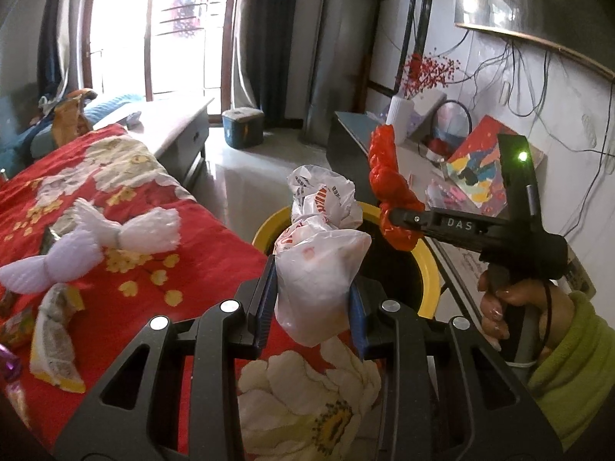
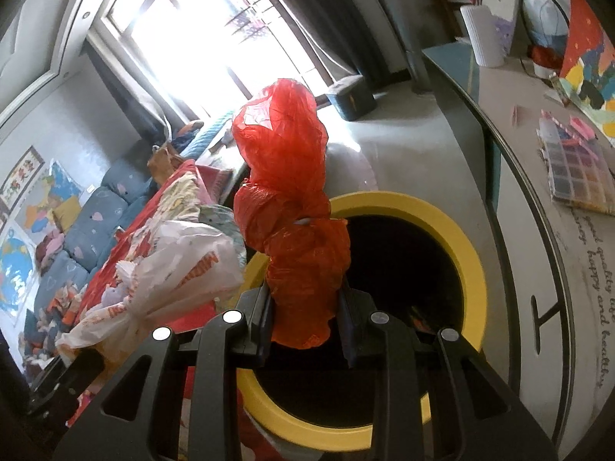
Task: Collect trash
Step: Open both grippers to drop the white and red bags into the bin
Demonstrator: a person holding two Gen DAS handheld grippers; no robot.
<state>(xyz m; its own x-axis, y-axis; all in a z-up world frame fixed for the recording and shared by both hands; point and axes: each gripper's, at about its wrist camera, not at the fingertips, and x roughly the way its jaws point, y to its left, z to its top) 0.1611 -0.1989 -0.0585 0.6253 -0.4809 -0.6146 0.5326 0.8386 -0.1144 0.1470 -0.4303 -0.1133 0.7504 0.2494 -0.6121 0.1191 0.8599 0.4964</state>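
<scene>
My left gripper (image 1: 313, 299) is shut on a knotted white plastic bag (image 1: 319, 269) with orange print, held at the near rim of the yellow-rimmed bin (image 1: 429, 269). My right gripper (image 2: 305, 319) is shut on a crumpled red plastic bag (image 2: 292, 207), held upright over the bin's (image 2: 457, 230) dark opening. In the left wrist view the right gripper (image 1: 388, 219) shows with the red bag (image 1: 388, 180), a hand in a green sleeve (image 1: 515, 307) on its handle. The white bag (image 2: 173, 276) shows left in the right wrist view.
A bed with a red floral cover (image 1: 161, 238) lies left, with white foam nets (image 1: 127, 226), a pomelo peel (image 1: 54, 345) and wrappers on it. A desk (image 2: 530, 176) with a vase, paint box and pictures stands right. A teal box (image 1: 243, 126) sits on the floor by the window.
</scene>
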